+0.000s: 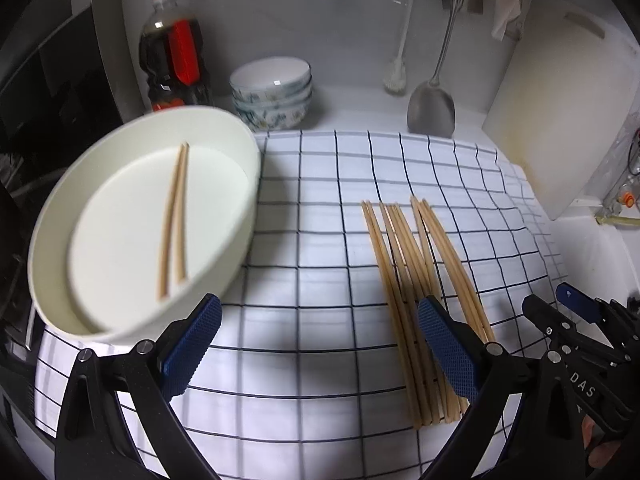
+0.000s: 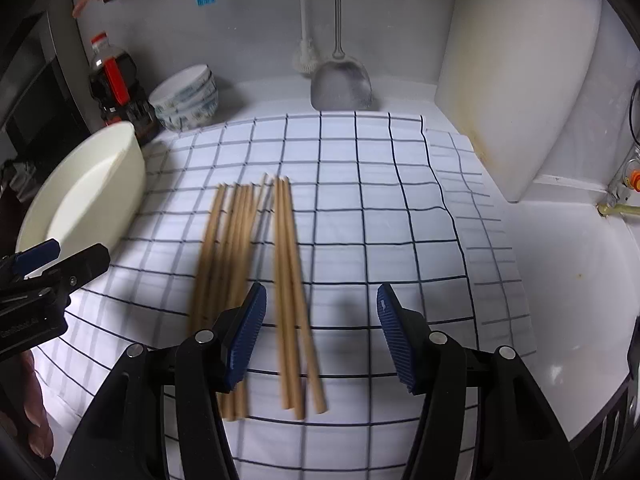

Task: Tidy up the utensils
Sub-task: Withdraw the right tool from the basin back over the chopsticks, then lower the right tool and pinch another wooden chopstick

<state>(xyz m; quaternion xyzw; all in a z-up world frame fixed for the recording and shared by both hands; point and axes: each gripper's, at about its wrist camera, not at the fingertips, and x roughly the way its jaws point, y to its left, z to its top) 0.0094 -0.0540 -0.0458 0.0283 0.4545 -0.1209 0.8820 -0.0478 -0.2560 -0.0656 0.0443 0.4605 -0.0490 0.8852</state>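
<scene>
1. The left gripper [image 1: 320, 344] is seen with its blue-padded jaws spread wide and nothing held between them; it hangs over a white cloth [image 1: 328, 240] with a dark grid pattern.
2. The right gripper [image 2: 322, 334] is likewise seen with its jaws apart and nothing clamped; three loose chopsticks lie on the cloth in the gap between its pads, untouched.
3. A bundle of wooden chopsticks [image 2: 248, 280] is laid lengthwise on the cloth, below both grippers, with the right finger of the left gripper overlapping it in the left wrist view.
4. A round white basin [image 1: 132, 220] is set at the left edge of the cloth; a single pair of chopsticks [image 1: 174, 224] lies inside it on the flat bottom.
5. Behind the basin, a stack of patterned bowls [image 1: 272, 92] and a dark bottle with a red cap and label [image 1: 174, 52] are placed on the white desk [image 1: 360, 104].
6. Against the back wall, a metal spatula [image 1: 432, 108] and a white brush [image 1: 396, 76] are seen, with a pale cutting board [image 1: 560, 120] leaned at the right.
</scene>
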